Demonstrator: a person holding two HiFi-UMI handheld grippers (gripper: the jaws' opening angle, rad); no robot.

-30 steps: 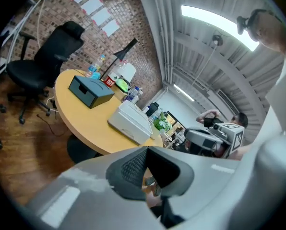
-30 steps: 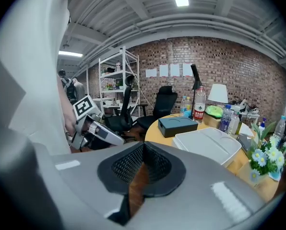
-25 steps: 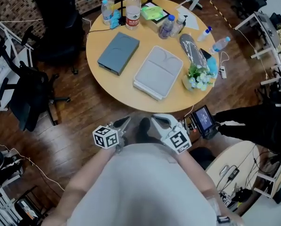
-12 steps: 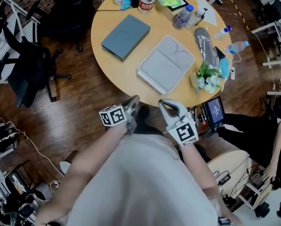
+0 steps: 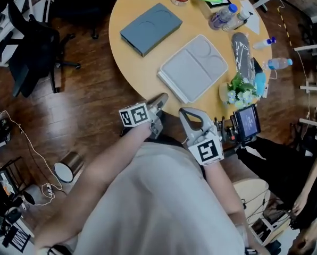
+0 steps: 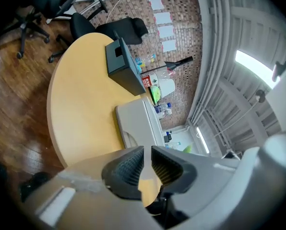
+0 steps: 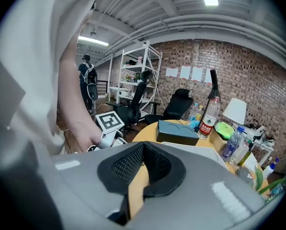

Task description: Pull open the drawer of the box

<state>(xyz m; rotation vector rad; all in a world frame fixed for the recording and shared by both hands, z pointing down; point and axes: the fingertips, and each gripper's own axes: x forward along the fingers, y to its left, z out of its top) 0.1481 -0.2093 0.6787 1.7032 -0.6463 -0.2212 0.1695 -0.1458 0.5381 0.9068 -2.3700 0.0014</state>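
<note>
Far left, a black chair (image 5: 33,41) stands on the wood floor, and a metal can (image 5: 68,169) sits lower down by the cables. Now the left gripper (image 5: 161,98), marker cube (image 5: 134,115) on top, points at the near edge of the round table (image 5: 126,57). Its own view shows the ribbed pads (image 6: 128,166) opening, a narrow slit between them and nothing in it, only tabletop beyond. On the table, the blue box (image 5: 150,28) lies flat toward the far left side, well apart from both grippers; from the left gripper view it shows a dark notch in its end face (image 6: 119,51). Just right of it and nearer the person lies the grey box (image 5: 193,68), also flat. No drawer stands out of either box as far as these views show. Moving right, the right gripper (image 5: 185,112) hangs just off the table edge below the grey box, with its jaw tips touching and nothing held (image 7: 143,147). Beyond it, flowers (image 5: 238,89) sit at the table's right rim, with a long dark object (image 5: 242,54) behind them and bottles (image 5: 222,17) farther back. A small lit screen (image 5: 247,122) hangs off the edge at far right.
</note>
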